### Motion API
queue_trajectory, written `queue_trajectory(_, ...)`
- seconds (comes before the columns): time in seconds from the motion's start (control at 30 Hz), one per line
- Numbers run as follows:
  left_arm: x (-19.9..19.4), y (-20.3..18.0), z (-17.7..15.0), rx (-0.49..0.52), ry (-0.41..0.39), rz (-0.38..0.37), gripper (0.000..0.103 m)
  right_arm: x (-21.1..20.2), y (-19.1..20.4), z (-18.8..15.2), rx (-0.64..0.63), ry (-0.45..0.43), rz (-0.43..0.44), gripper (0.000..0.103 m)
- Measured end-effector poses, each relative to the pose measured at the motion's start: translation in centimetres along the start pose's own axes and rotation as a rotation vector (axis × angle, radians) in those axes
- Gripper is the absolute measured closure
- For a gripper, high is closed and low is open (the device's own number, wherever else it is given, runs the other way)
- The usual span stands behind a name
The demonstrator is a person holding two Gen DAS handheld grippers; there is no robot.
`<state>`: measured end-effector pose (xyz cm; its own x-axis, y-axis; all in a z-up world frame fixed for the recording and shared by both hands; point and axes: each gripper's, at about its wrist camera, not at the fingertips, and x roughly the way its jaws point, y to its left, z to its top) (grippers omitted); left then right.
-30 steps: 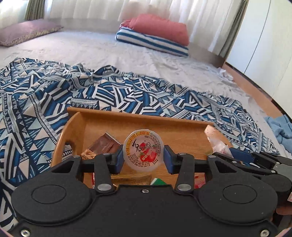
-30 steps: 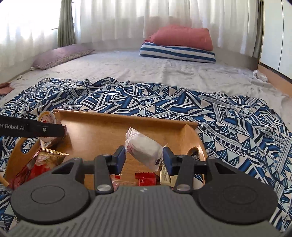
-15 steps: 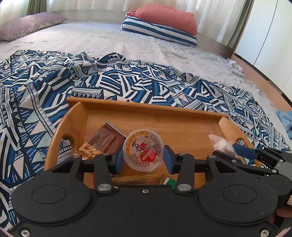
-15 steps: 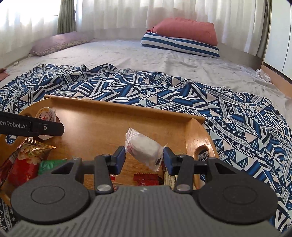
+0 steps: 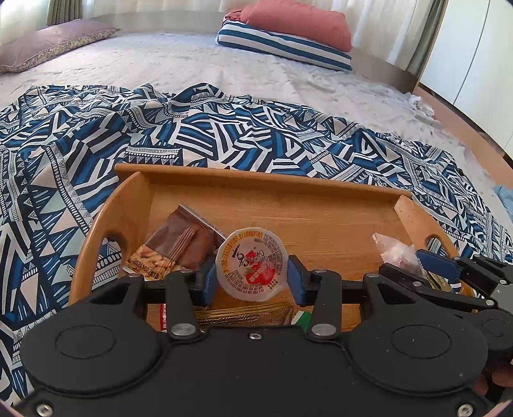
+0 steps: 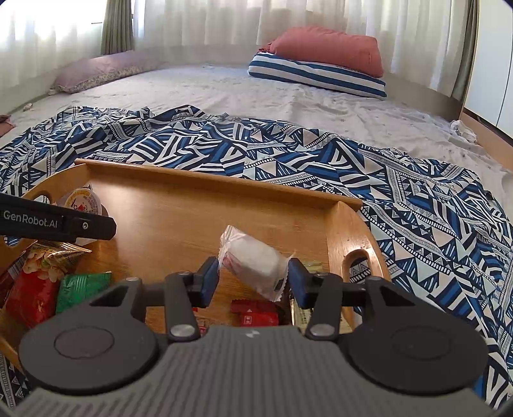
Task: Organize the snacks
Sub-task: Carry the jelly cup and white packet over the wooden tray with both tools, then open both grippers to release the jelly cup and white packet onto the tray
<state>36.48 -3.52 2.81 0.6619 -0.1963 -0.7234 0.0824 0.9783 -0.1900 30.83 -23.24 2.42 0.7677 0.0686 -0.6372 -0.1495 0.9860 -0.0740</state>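
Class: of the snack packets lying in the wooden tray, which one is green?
The small green packet, lying between the red packet and the right gripper; the other packets are red, brown or white.

I see a blue patterned blanket (image 5: 224,134) on the bed; red pillow (image 6: 327,48) atop striped pillow (image 6: 317,78); mauve pillow (image 5: 51,45) far left.

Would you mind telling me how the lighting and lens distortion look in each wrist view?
Left wrist view: even daylight, the jelly cup's lid print sharp, the wooden tray bowed by the fisheye. Right wrist view: the curtains at upper left blown out by backlight, the frame's corners dark.
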Motion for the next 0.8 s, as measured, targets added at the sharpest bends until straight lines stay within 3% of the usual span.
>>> queue_trajectory(0.6,0.28,0.01,0.03,-0.001,0.015,0.017,0.060,-0.09,0.30,-0.17,-0.014,-0.004,-0.001,0.036)
queue_trajectory(0.8,0.25,0.02,0.02,-0.008,0.014,0.021,0.052,-0.07,0.26,-0.32,0.003,-0.002,0.009,0.034)
